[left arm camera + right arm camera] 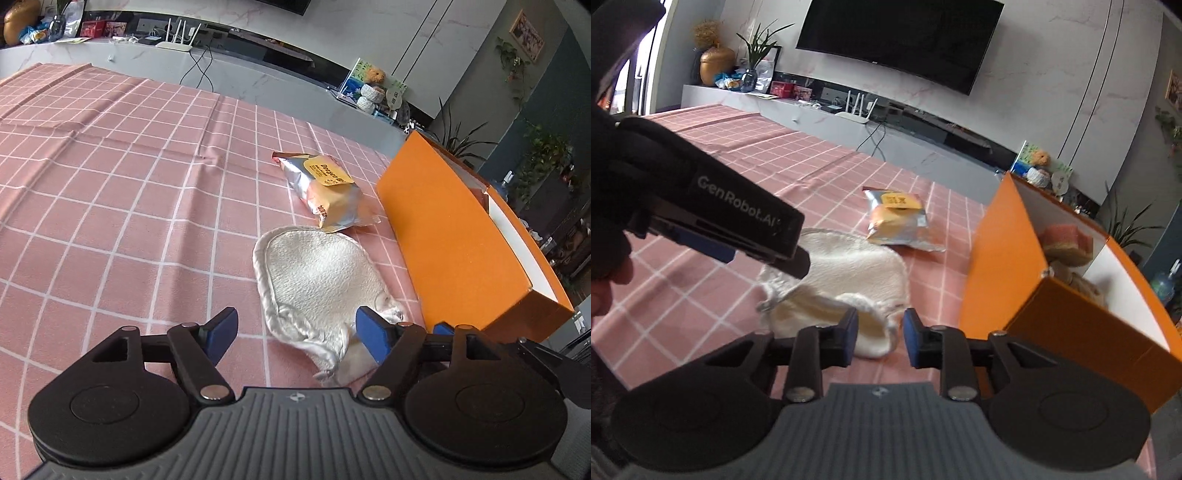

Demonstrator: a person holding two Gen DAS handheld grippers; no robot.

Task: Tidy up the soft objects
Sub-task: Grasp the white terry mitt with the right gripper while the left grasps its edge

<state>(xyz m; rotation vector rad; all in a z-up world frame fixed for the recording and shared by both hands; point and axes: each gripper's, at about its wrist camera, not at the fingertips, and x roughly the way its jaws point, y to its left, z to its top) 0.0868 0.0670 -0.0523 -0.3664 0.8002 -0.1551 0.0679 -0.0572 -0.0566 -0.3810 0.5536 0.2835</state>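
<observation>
Left gripper [301, 332] hangs spread wide over the cream mitt's [321, 280] near end; right gripper [878, 338] gapes at its cuff, gripping nothing. The mitt lies flat on the pink cloth [129, 206], snack packet [325, 188] beyond, orange box [454, 236] alongside.

Ahead of you a dark television [901, 40] hangs on a pale marbled wall [1049, 74]. Below it runs a long grey console [923, 155] carrying a white router [854, 115], a gold vase [716, 65] and potted plants [759, 48]. Daylight enters at the left.
</observation>
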